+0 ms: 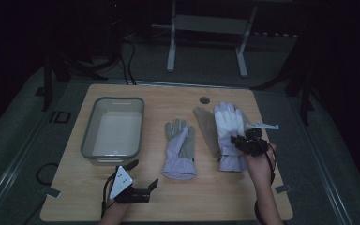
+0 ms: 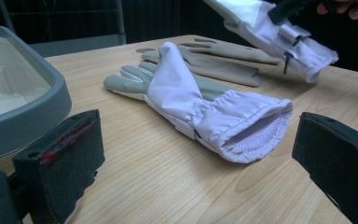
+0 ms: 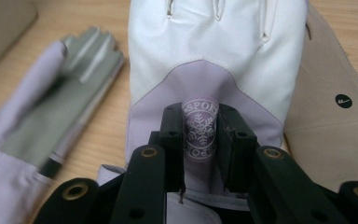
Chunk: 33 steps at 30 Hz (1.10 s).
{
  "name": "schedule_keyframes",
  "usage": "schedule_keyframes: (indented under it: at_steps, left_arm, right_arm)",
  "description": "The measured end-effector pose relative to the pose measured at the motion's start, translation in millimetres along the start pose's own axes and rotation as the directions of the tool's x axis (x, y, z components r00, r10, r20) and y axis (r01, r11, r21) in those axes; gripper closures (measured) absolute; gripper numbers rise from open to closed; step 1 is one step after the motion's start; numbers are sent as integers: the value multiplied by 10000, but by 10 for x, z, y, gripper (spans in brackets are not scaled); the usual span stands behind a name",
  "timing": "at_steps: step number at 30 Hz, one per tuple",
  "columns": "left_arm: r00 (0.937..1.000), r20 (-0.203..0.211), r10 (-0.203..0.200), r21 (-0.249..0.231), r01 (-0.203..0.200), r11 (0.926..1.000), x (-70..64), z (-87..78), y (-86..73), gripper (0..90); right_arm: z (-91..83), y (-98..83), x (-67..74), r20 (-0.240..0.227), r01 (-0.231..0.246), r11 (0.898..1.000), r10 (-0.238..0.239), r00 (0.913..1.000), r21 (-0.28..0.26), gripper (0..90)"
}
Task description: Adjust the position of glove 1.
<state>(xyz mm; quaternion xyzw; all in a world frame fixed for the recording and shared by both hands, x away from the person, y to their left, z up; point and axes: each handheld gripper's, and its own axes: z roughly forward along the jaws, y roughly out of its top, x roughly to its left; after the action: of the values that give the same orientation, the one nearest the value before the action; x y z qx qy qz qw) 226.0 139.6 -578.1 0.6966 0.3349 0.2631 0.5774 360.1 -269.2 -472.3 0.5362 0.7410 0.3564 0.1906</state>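
Wooden table (image 1: 201, 197), lit dimly. Items:

1. Grey plastic tub (image 1: 114, 127), left half of table, nothing inside.
2. Lilac glove with grey palm (image 1: 180, 149), centre, flat, cuff toward the person, palm side up.
3. White-and-lilac glove (image 1: 228, 133), right of centre, lying over a beige glove (image 1: 205, 125) (snowflake badge on its cuff area).
4. Right gripper (image 1: 242, 142), jaws pinched on the white-and-lilac glove at the badge; the cuff end looks raised off the table in the left gripper view.
5. Left gripper (image 1: 143, 176), near front edge below the tub, jaws spread wide, holding nothing
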Motion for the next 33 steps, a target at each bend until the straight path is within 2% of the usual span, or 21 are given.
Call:
schedule_keyframes:
  at_steps: [1, 2, 3, 4, 7, 8, 10, 11, 12, 13, 15, 16, 22, 24, 25, 27, 29, 30, 32, 33]
  left_arm:
    - [10000, -4, -8, -11, 8, 10000, 0, -1, 0, 23]
    - [10000, -12, -17, -44, 17, 10000, 0, -4, -2, 23]
    - [10000, -5, -27, -72, 27, 10000, 1, -6, -3, 23]
    - [10000, -11, -30, -73, 30, 10000, 1, -6, -3, 23]
    - [10000, -20, -2, -63, 2, 10000, -2, -6, -3, 23]
    - [10000, -32, 3, -73, -4, 10000, -3, -6, -4, 23]
    - [10000, -40, 10, -83, -11, 10000, -4, -7, -4, 23]
    - [10000, -43, 12, -74, -12, 10000, -4, -7, -4, 23]
    - [10000, -37, 17, -73, -17, 10000, -4, -6, -3, 23]
    - [10000, -42, 25, -83, -25, 10000, -5, -7, -4, 23]
    - [10000, -44, 37, -90, -38, 10000, -7, -7, -4, 23]
    - [10000, -49, 65, -91, -66, 9999, -7, -7, -4, 23]
    - [9999, -126, -37, -19, 37, 10000, -6, -4, -1, 23]
    - [9999, -120, -20, -49, 19, 10000, -11, -1, -1, 23]
    - [9999, -120, -20, -49, 19, 10000, -11, -1, -1, 23]
    - [9998, -173, -38, -115, 36, 9999, -13, -6, -4, 23]
    - [9998, -185, -59, -162, 56, 9999, -12, -7, -5, 23]
    - [9998, -181, -82, -135, 80, 9999, -11, -7, -5, 23]
    - [9998, -121, -147, -162, 145, 9998, -11, -2, -4, 23]
    - [9999, -101, -120, -139, 119, 9998, -12, 0, -3, 23]
  right_arm:
    - [0, 0, 0, 0, 0, 10000, 0, 10000, 0, 736]
    - [-21, 25, 48, 36, -235, 9997, 235, 9997, -99, 736]
    - [-32, 60, 148, 233, -346, 9992, 350, 9991, -184, 736]
    - [-34, 73, 185, 284, -413, 9990, 418, 9987, -180, 737]
    - [-30, 124, 324, 230, -575, 9980, 581, 9980, -253, 736]
    - [-30, 124, 324, 230, -575, 9980, 581, 9980, -253, 736]
    - [-20, 168, 496, 109, -761, 9963, 765, 9970, -393, 736]
    - [-20, 168, 496, 109, -761, 9963, 765, 9970, -393, 736]
    - [-10, 182, 566, 111, -715, 9966, 720, 9973, -407, 736]
    - [27, 208, 726, 18, -639, 9972, 640, 9979, -399, 736]
    - [43, 217, 776, -69, -631, 9974, 629, 9980, -358, 736]
    - [88, 237, 896, -236, -674, 9973, 667, 9975, -290, 736]
    - [179, 271, 1219, -741, -1033, 9945, 1017, 9921, -190, 736]
    - [206, 285, 1326, -762, -1015, 9947, 1001, 9920, -140, 736]
    - [206, 285, 1326, -762, -1015, 9947, 1001, 9920, -140, 736]
    - [253, 287, 1442, -882, -1170, 9931, 1157, 9894, -96, 735]
    - [269, 275, 1481, -891, -1182, 9929, 1169, 9891, -95, 735]
    - [325, 229, 1551, -1171, -1438, 9896, 1428, 9828, -2, 735]
    - [353, 211, 1568, -1153, -1473, 9891, 1467, 9824, 27, 735]
    - [441, 155, 1600, -1000, -1641, 9863, 1652, 9812, 191, 733]
